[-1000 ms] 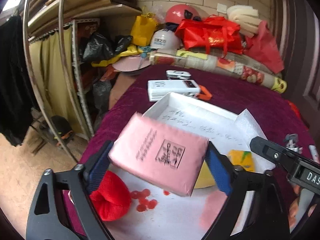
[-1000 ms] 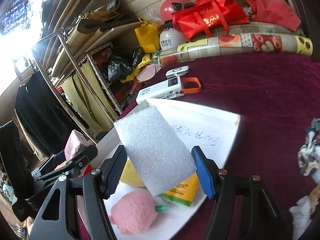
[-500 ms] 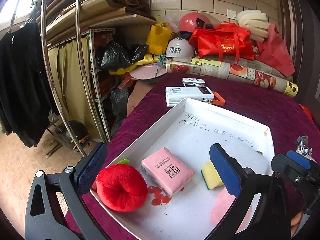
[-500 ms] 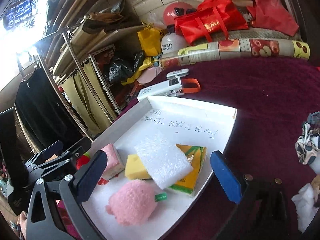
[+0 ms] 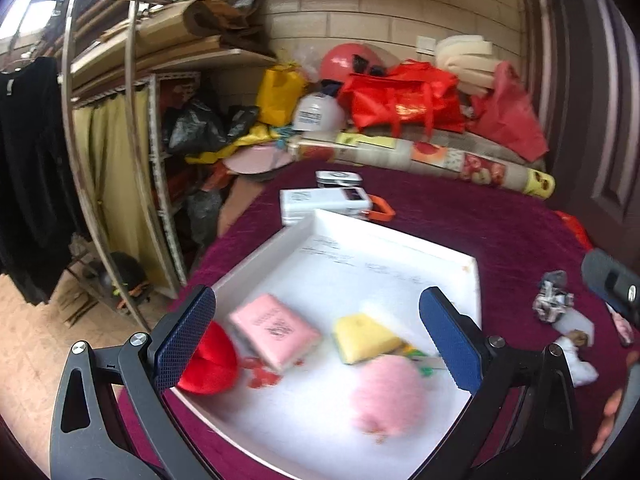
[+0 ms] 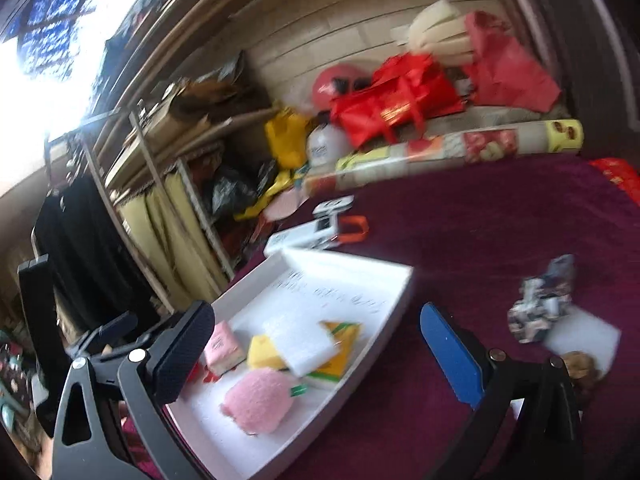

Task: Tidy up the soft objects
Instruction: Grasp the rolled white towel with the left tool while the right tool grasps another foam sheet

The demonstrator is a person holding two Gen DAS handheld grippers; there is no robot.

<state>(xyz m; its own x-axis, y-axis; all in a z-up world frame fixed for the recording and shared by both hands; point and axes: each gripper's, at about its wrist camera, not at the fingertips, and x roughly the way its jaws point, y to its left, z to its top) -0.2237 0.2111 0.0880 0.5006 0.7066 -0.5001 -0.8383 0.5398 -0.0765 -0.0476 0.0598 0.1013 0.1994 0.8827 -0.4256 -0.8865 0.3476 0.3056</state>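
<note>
A white tray (image 5: 280, 244) on the maroon table holds a red plush (image 5: 210, 364), a pink packet (image 5: 276, 326), a yellow sponge (image 5: 362, 338) and a pink plush (image 5: 386, 396). In the right wrist view the tray (image 6: 394, 304) also shows a white foam block (image 6: 300, 340) lying on a yellow carton (image 6: 340, 350). My left gripper (image 5: 316, 344) is open and empty above the tray's near side. My right gripper (image 6: 316, 352) is open and empty, above the tray's right edge. A patterned cloth bundle (image 6: 544, 304) and a white foam piece (image 6: 580, 340) lie on the table right of the tray.
A white device with an orange strap (image 5: 324, 204) lies behind the tray. A patterned roll (image 5: 420, 156), red bags (image 5: 404, 100) and helmets are piled at the table's far edge. A metal rack (image 5: 132, 152) and hanging dark clothes stand left.
Both grippers have opened: the left let go of the pink packet, the right of the white foam block, and both now lie in the tray. Both grippers have pulled back and shifted right.
</note>
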